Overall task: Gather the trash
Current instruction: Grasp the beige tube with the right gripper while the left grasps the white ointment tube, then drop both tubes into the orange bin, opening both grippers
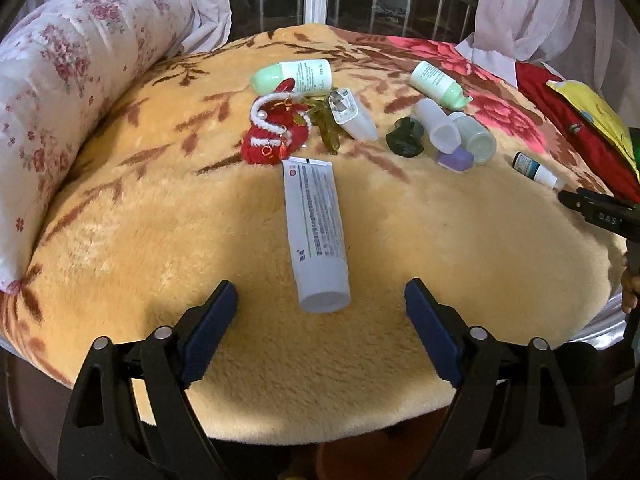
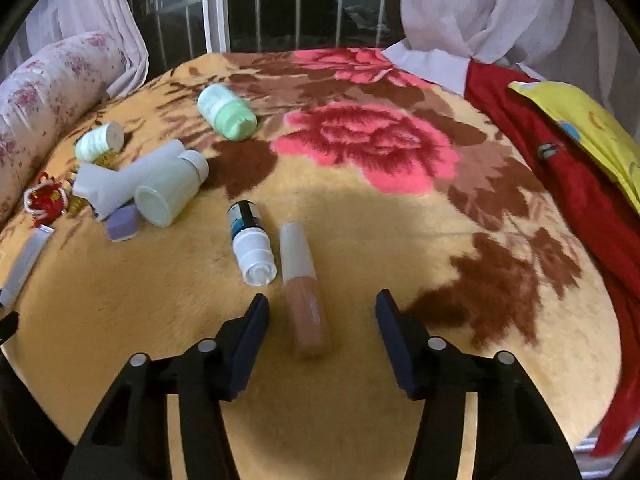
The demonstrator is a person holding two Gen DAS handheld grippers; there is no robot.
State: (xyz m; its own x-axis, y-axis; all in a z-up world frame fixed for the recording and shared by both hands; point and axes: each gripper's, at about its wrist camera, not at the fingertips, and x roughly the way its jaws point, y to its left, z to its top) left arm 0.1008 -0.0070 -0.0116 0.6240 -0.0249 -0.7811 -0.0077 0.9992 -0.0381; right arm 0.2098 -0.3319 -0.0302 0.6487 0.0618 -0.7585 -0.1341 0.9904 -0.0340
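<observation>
- Plush tan blanket [image 2: 360, 380] gives under the trash, so a low, level approach looks wise.
- Right gripper [image 2: 322, 300] gapes wide and empty astride the lip-gloss tube [image 2: 305, 300]; closing across its body seems the step in hand.
- The spray bottle [image 2: 251, 240] lies just beside that tube, near the left pad; I'd favour the bare right side.
- Left gripper [image 1: 320, 298] is equally wide and empty, the white tube [image 1: 316, 232] lying cap-first just ahead of its tips.
- The bed's near edge is probably close; the views blur there.
</observation>
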